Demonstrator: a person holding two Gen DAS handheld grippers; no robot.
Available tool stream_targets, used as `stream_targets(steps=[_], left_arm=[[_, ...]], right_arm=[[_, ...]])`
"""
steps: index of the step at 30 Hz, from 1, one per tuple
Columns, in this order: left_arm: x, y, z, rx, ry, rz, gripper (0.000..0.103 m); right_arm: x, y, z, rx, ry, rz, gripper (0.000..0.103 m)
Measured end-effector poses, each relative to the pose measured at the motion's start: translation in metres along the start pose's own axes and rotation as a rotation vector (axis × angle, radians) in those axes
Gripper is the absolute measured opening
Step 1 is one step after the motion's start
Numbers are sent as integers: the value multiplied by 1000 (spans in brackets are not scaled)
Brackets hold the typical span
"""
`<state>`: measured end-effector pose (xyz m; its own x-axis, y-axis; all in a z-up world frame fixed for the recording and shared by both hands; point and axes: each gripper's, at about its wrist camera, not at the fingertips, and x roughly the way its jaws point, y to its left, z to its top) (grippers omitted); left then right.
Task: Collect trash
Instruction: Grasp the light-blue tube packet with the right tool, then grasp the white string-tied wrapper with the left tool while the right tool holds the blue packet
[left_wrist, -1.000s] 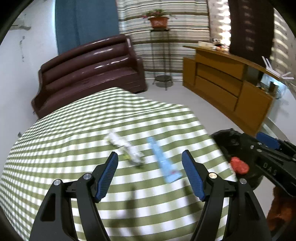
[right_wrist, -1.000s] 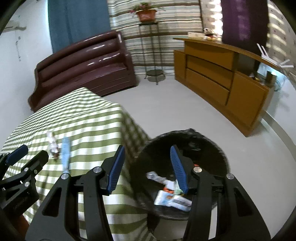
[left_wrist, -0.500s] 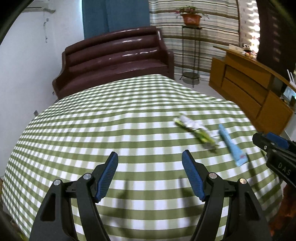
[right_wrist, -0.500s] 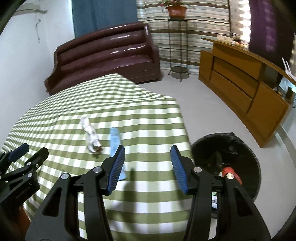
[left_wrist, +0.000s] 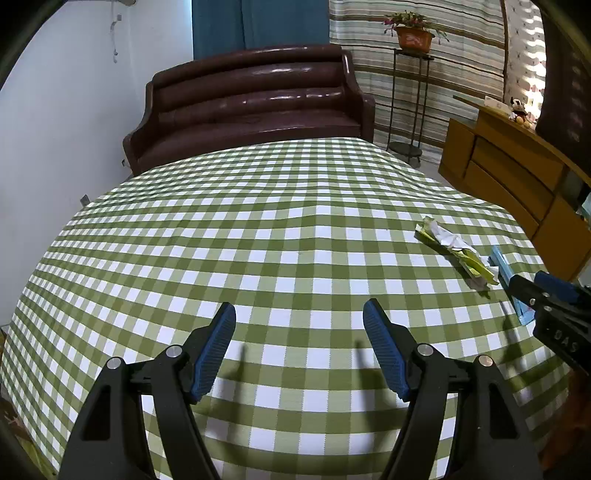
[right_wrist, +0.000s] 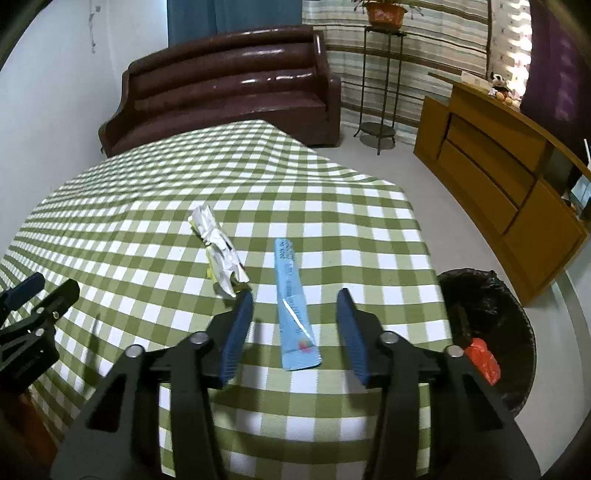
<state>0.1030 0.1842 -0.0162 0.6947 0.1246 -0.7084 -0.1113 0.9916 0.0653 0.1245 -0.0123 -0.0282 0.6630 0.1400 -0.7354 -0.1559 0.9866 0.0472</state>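
My right gripper (right_wrist: 294, 325) hangs above the near table edge, its jaws closing but gripping nothing yet; the blue tube (right_wrist: 294, 306) lies flat on the checked cloth (right_wrist: 147, 229) right between and just beyond my fingertips. A crumpled wrapper (right_wrist: 218, 252) sits ahead and to the left of it. My left gripper (left_wrist: 299, 349) is spread wide and empty over bare cloth. Off to my right, on the floor, the black bin (right_wrist: 491, 332) already holds some rubbish, so I judge two pieces remain before the table is done
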Motion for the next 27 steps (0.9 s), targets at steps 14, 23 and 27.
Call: stream_targets(steps=[14, 23, 27], left_arm=[[6, -6, 3, -2, 10, -45, 70], [6, -37, 11, 39, 2, -88, 70], [9, -49, 18, 48, 3, -111, 70]], right_arm=[[11, -2, -1, 2, 45, 11, 17], [3, -17, 8, 21, 2, 4, 17], [5, -30, 15, 38, -8, -1, 17]])
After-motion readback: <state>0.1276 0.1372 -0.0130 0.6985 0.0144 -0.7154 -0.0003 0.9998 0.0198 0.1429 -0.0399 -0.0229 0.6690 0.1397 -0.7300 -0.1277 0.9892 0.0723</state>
